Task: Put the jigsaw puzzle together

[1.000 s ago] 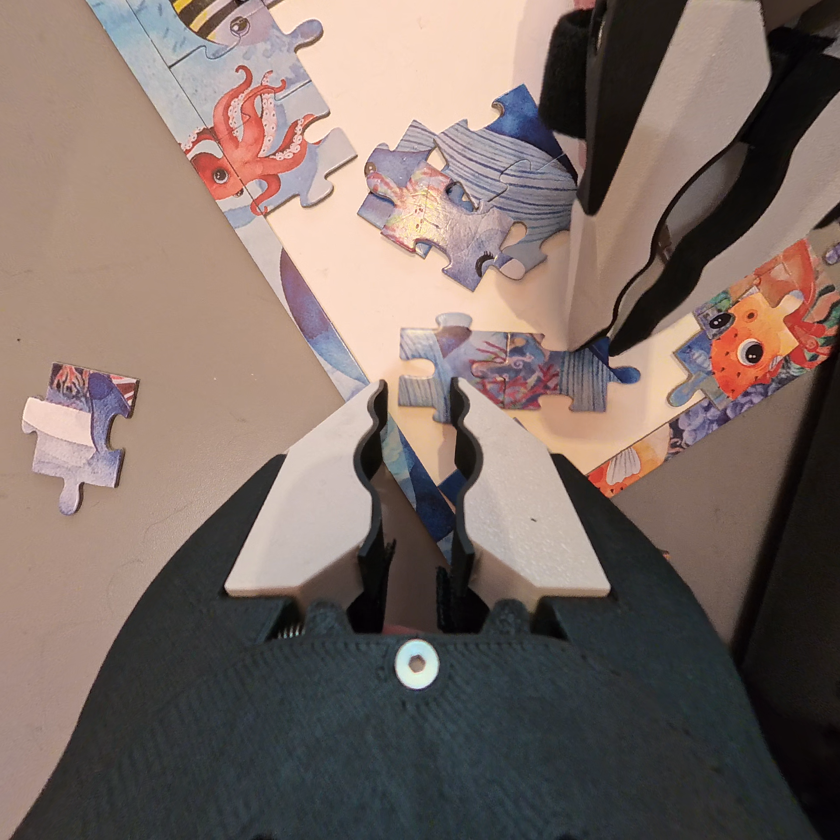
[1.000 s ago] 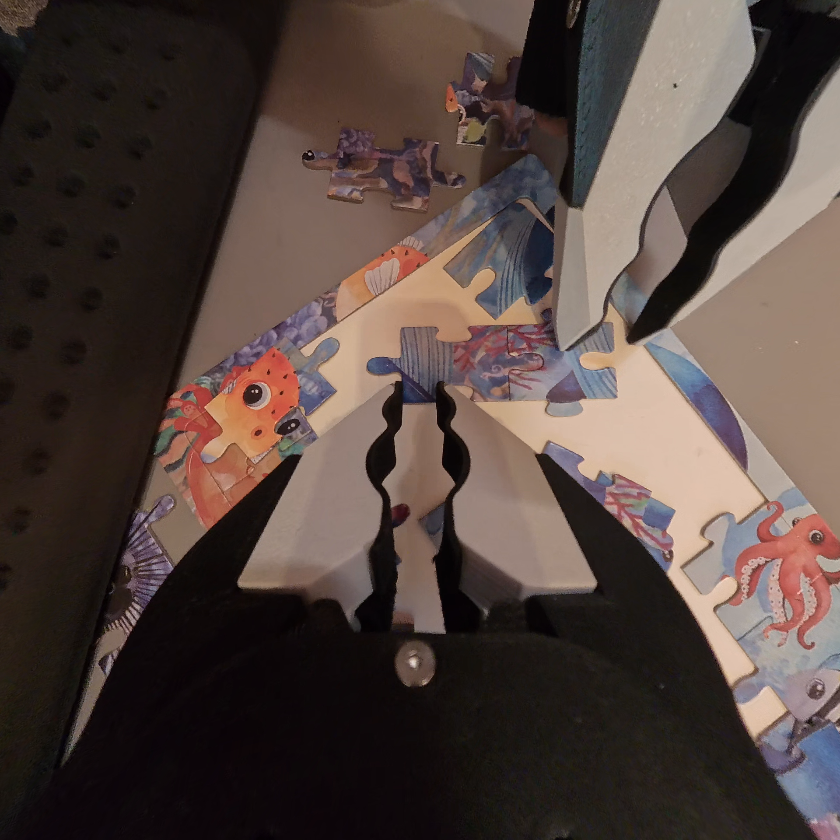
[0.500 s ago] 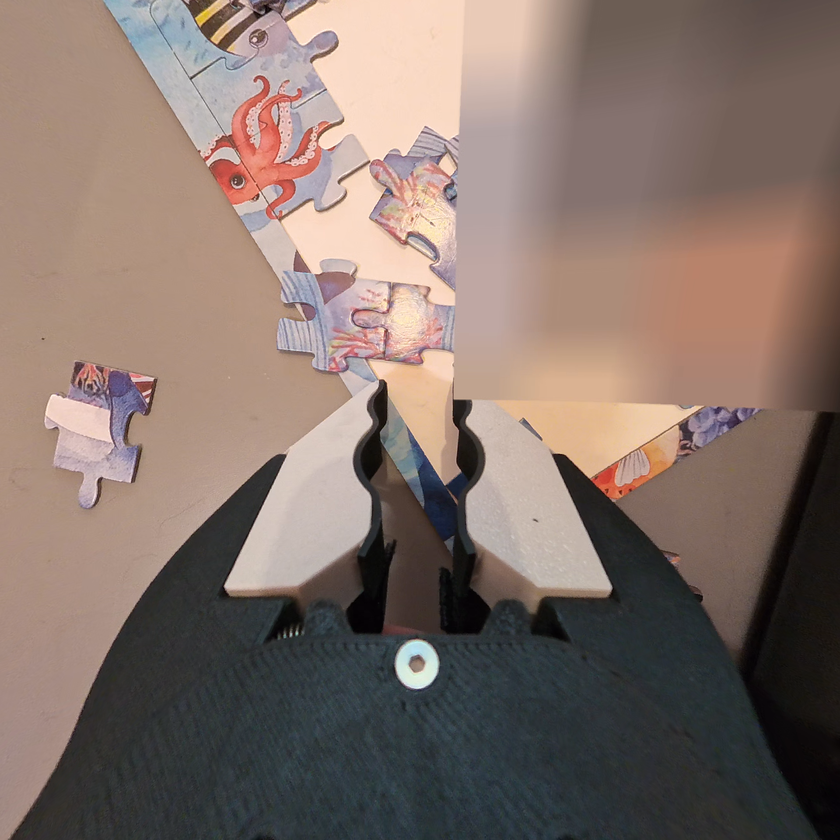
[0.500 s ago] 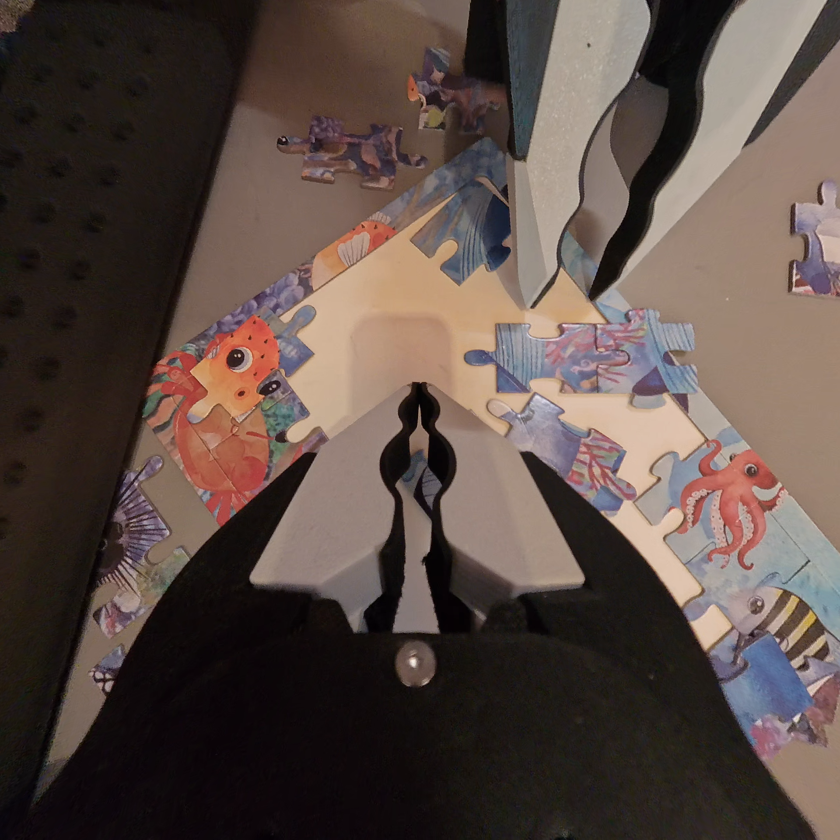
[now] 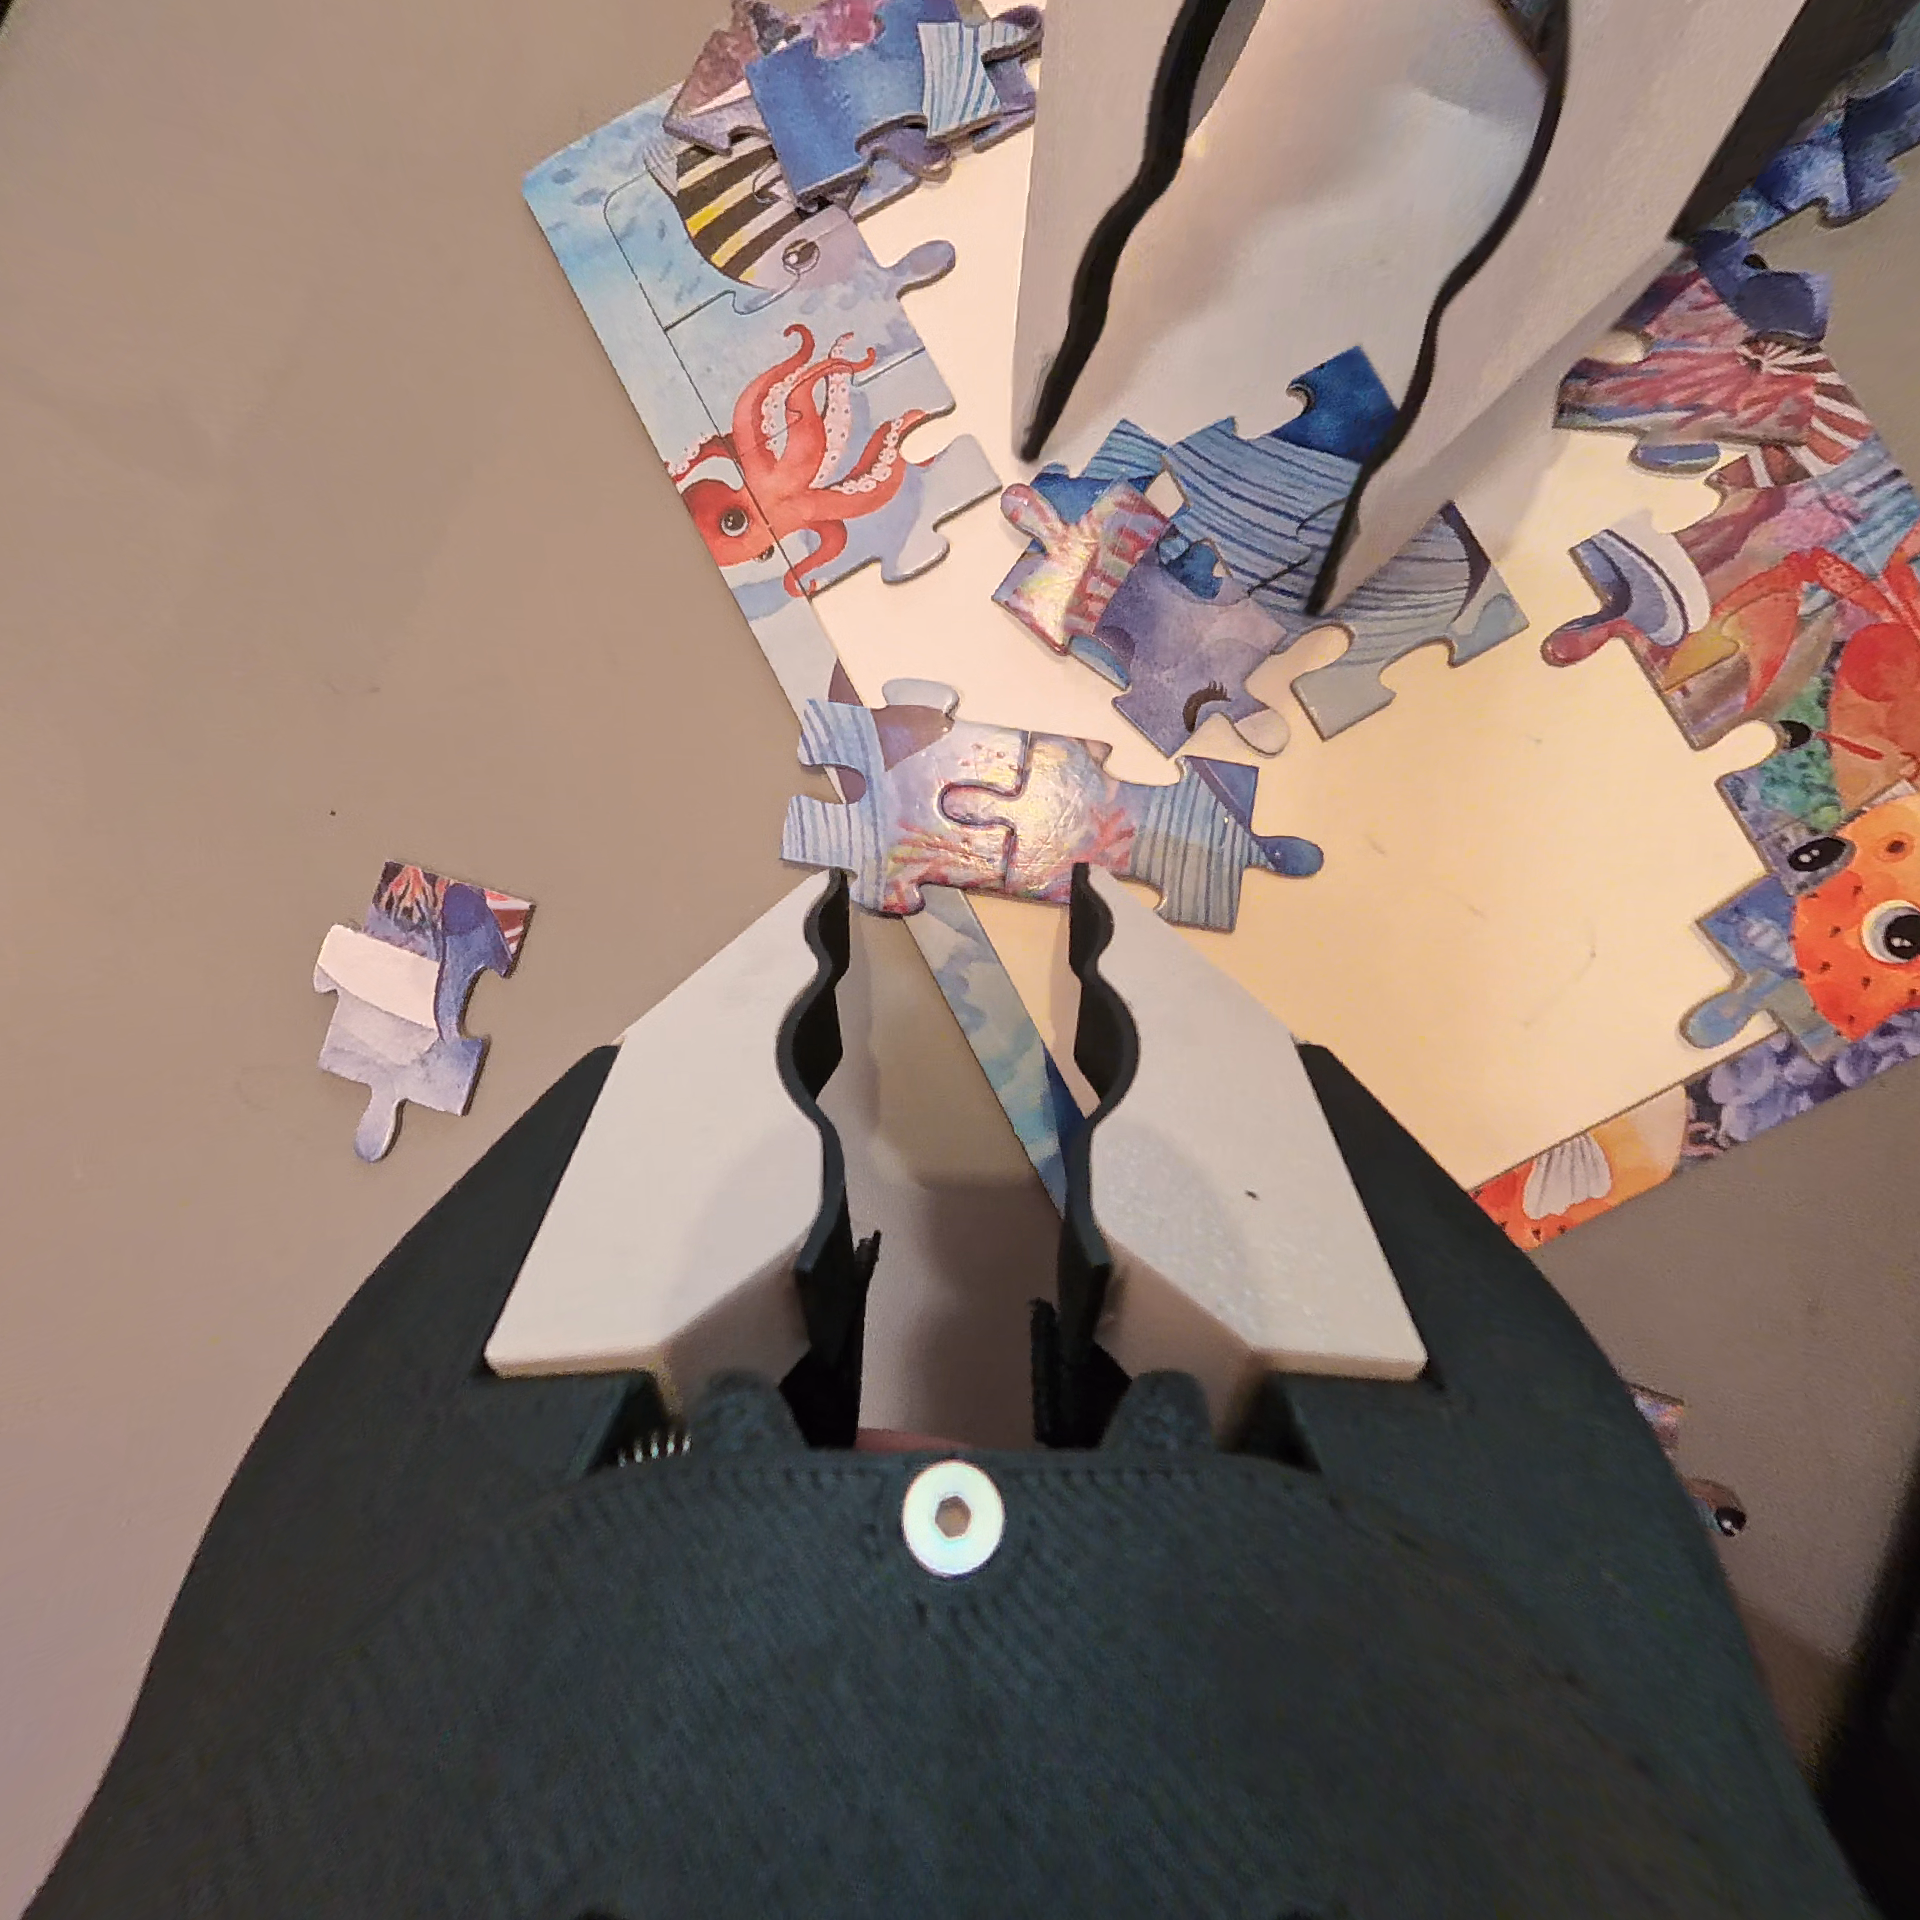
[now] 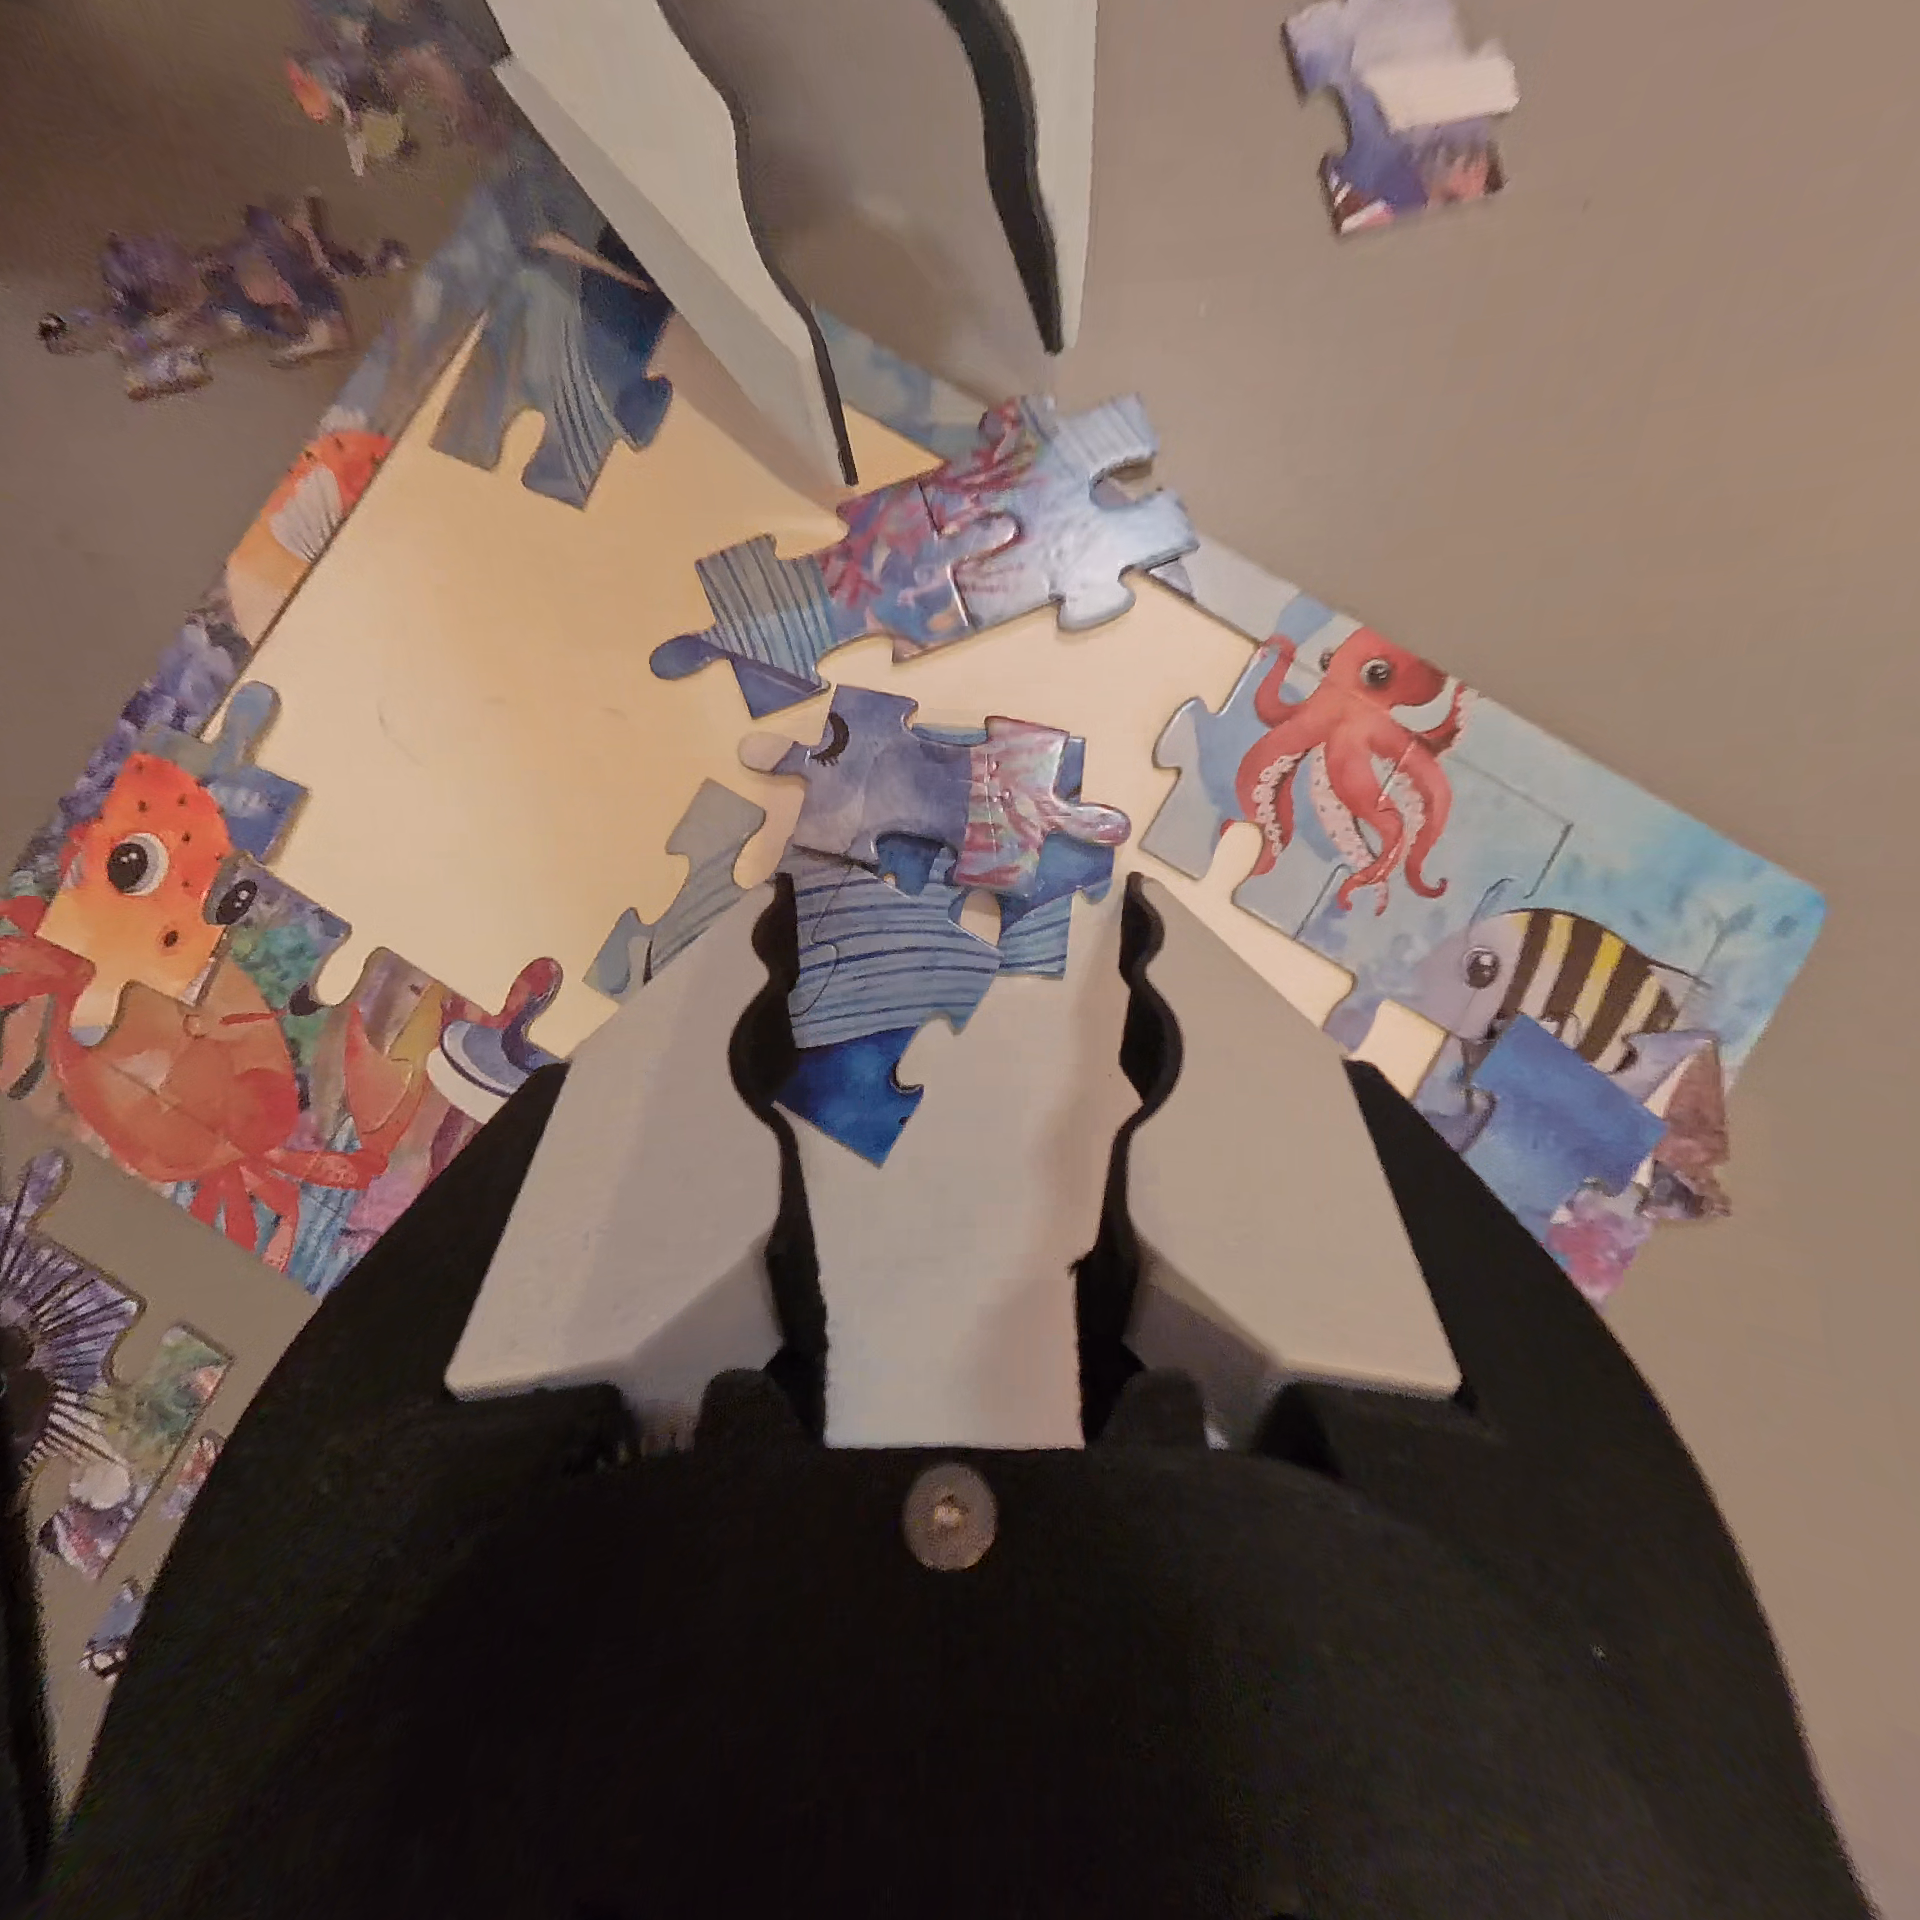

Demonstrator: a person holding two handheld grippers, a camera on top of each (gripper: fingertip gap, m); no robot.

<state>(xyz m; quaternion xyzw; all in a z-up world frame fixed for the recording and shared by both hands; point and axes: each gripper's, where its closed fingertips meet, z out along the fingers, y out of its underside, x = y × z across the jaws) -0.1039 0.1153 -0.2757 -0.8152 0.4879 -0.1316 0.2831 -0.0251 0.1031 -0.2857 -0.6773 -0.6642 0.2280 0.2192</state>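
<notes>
Both grippers hang over the puzzle with their jaws spread and nothing between them. Going left to right in the left wrist view: a lone piece with a white strip across it [image 5: 421, 1006] lies on the grey table [image 5: 260, 520], well apart from the puzzle tray [image 5: 1455, 935]. Next comes the left gripper [image 5: 951, 899], its fingertips just at the near edge of a joined pair of coral-and-stripe pieces [image 5: 1023, 826] that straddles the tray's blue border. Above that pair, the red octopus [image 5: 805, 468] and the striped fish [image 5: 727, 213] sit fitted along the tray's edge, with a small heap of loose blue pieces [image 5: 862, 104] at the far corner. Further right, a loose cluster of blue striped pieces [image 5: 1195, 561] rests on the bare cream floor of the tray, and the right gripper [image 5: 1184, 520] comes down from the top with one fingertip touching or just over that cluster. At the far right, the orange pufferfish [image 5: 1860, 925] and a red crab [image 5: 1870, 675] are fitted along the opposite edge.

From the right wrist view, the right gripper [image 6: 956, 894] frames the same blue cluster [image 6: 914, 935] between its open fingers, the joined pair [image 6: 935, 561] lies beyond it, and the left gripper [image 6: 951, 416] reaches in from the top, also spread.
</notes>
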